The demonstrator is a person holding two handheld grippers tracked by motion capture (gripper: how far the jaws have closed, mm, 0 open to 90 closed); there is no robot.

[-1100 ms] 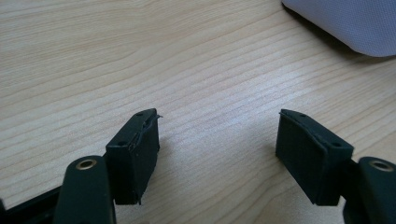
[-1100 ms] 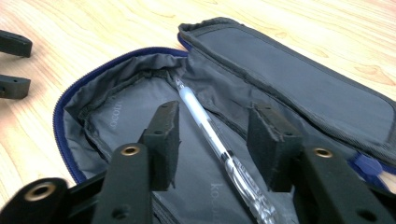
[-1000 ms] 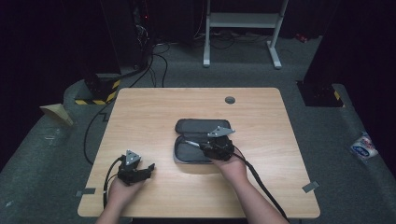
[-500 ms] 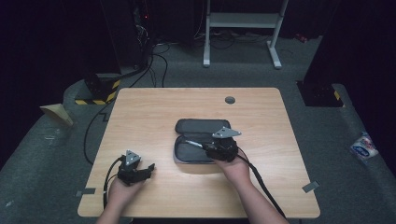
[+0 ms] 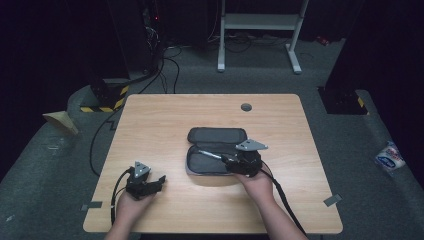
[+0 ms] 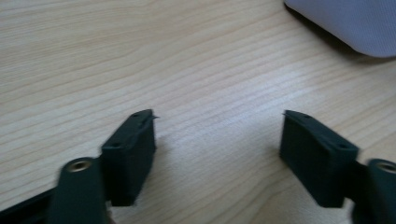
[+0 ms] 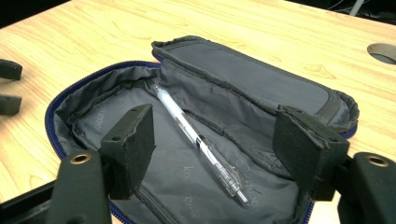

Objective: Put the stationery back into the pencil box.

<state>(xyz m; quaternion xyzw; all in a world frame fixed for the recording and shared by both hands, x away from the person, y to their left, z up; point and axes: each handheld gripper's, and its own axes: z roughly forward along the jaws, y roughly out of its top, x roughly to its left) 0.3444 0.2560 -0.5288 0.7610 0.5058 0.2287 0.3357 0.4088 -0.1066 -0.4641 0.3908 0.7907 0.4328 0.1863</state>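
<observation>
Pen (image 7: 198, 142) lay inside the open case (image 7: 261, 79), my right gripper (image 7: 219, 140) jaws just spreading clear, left gripper (image 6: 217, 158) spread and idle; zipping remained, I judged.

Black hand-held gripper (image 5: 239, 161), grey three-cornered plate, trailing cable

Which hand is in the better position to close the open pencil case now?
Right. The right gripper is over the open pencil case with the pen inside, jaws just opened. The left gripper is apart from it on bare table.
</observation>
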